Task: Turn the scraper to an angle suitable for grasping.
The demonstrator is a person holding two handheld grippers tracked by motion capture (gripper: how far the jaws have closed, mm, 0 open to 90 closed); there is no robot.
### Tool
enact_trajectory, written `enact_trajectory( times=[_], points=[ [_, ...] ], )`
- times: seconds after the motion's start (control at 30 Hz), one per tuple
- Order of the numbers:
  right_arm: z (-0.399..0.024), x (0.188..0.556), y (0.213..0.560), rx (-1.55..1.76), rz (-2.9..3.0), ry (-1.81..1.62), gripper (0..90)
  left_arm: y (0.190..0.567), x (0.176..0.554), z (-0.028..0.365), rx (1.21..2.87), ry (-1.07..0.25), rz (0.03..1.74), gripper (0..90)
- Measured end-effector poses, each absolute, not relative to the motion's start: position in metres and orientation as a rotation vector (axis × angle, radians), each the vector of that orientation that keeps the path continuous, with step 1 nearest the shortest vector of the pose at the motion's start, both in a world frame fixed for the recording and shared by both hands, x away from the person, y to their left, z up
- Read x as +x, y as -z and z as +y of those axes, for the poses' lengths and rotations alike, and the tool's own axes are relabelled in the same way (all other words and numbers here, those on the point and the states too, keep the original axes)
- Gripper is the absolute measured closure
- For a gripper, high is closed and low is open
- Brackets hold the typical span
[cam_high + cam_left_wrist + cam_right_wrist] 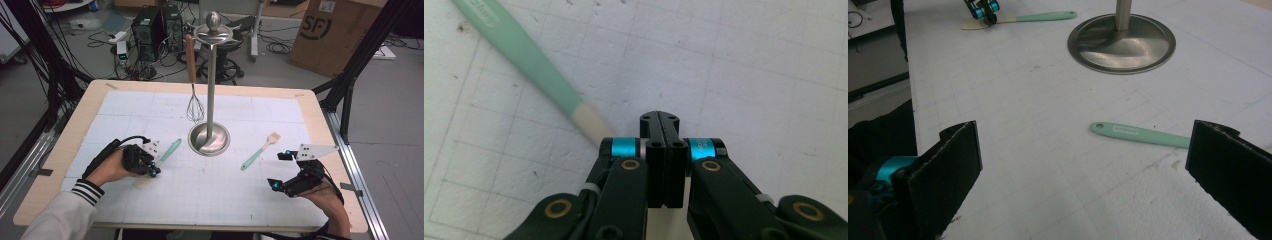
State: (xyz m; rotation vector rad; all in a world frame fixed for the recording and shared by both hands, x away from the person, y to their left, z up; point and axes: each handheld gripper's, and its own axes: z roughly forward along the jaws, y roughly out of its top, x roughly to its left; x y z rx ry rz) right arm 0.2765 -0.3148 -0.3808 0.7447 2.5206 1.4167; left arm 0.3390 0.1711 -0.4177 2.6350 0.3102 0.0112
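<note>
The mint-green silicone spatula with a cream blade [159, 165] lies flat on the white gridded mat, just left of the round steel stand base [209, 139], its handle end pointing toward that base and its blade end away from it. The mint-green pastry brush with pale bristles [260, 151] lies flat just right of the same base, bristles toward the mat's far side.
</note>
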Motion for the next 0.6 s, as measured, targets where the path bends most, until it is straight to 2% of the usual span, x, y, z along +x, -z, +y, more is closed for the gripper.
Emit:
enact_trajectory(
  times=[0.6],
  points=[
    [-0.315,0.277,0.381,0.738,2.519,-1.414,0.2,0.418,0.336,0.183,2.631,-0.003,0.321,90.0]
  ],
)
